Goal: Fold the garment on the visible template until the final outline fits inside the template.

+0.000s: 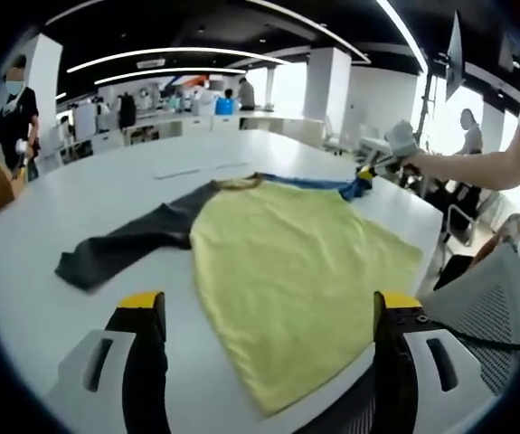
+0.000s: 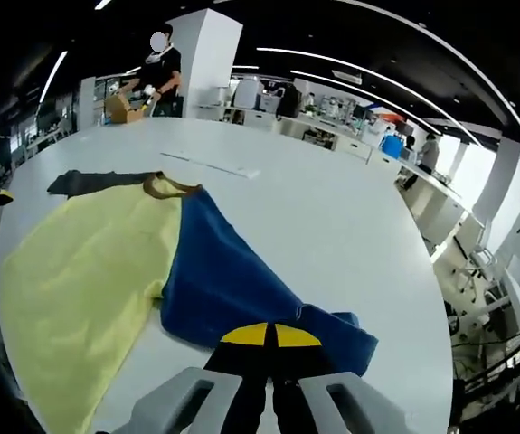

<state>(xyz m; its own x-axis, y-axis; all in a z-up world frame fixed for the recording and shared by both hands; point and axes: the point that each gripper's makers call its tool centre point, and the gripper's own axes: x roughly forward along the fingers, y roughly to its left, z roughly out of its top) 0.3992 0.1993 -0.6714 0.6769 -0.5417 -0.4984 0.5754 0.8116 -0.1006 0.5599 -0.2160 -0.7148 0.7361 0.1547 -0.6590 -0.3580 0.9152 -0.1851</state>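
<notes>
soft matt cloth garment lies on a smooth, faintly glossy table.

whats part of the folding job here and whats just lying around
Job: garment with yellow body, dark sleeve and blue sleeve; white table; left gripper, open; right gripper, shut on the blue sleeve.

Lying about: mesh chair; brown bag.
</notes>
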